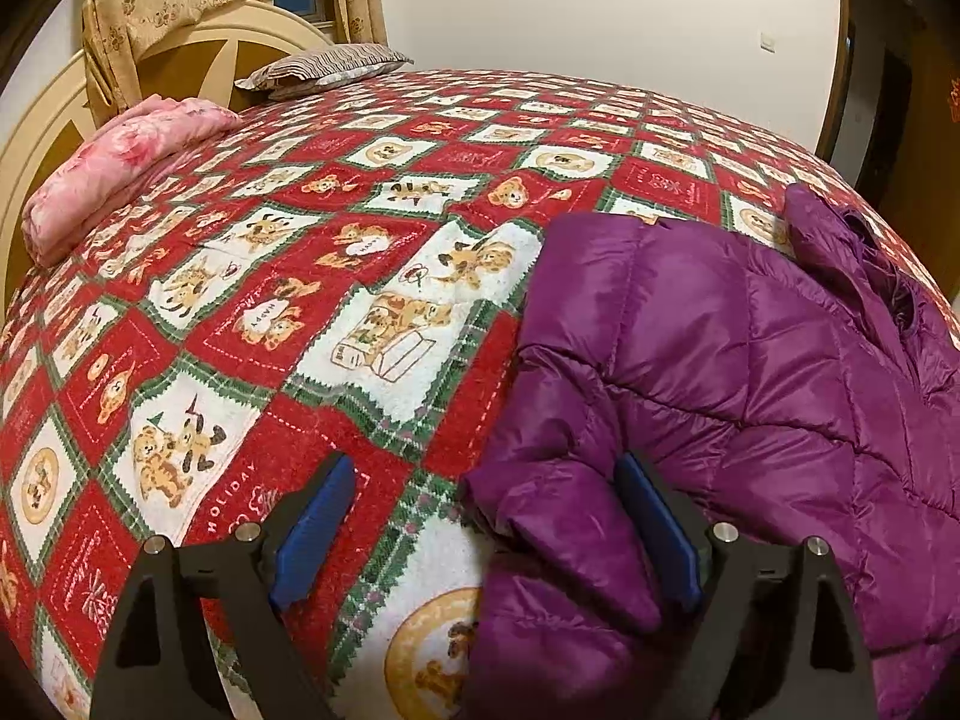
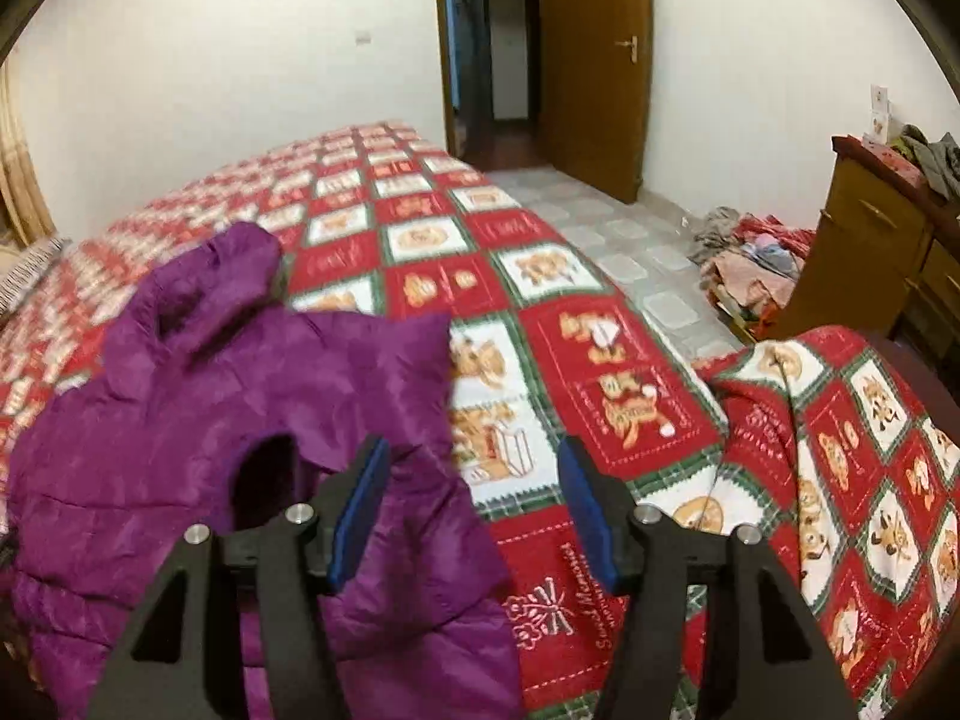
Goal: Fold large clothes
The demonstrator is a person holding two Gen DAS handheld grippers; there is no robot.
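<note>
Our left gripper [image 1: 486, 531] has its fingers [image 1: 315, 528] spread wide with nothing pinched; the near sleeve fold of the purple jacket [image 1: 720, 348] lies partly between them, against the right-hand finger only. Our right gripper [image 2: 474, 516] stands about half open and holds nothing: its left-hand finger overlaps the jacket's edge, its right-hand one hangs over the bare bedspread [image 2: 600, 384].

The jacket lies on the bed, partly folded, with its hood [image 2: 240, 258] at its far side and the sleeve opening near the right gripper.

Risks, as we judge them: the shell looks slick and puffy, so a shallow pinch could slip off, and the filling may spring a fold open once released. A grip closed too low could catch the bedspread with the jacket and drag it.

Beyond the jacket, toward the headboard [image 1: 36, 138], lie a pink bundle [image 1: 114, 168] and a striped pillow [image 1: 324, 66], both well apart from it. On the jacket's other side, past the bed's edge, clothes [image 2: 750, 264] are heaped on the floor beside a wooden dresser [image 2: 864, 252]. Nothing blocks the next fold.
</note>
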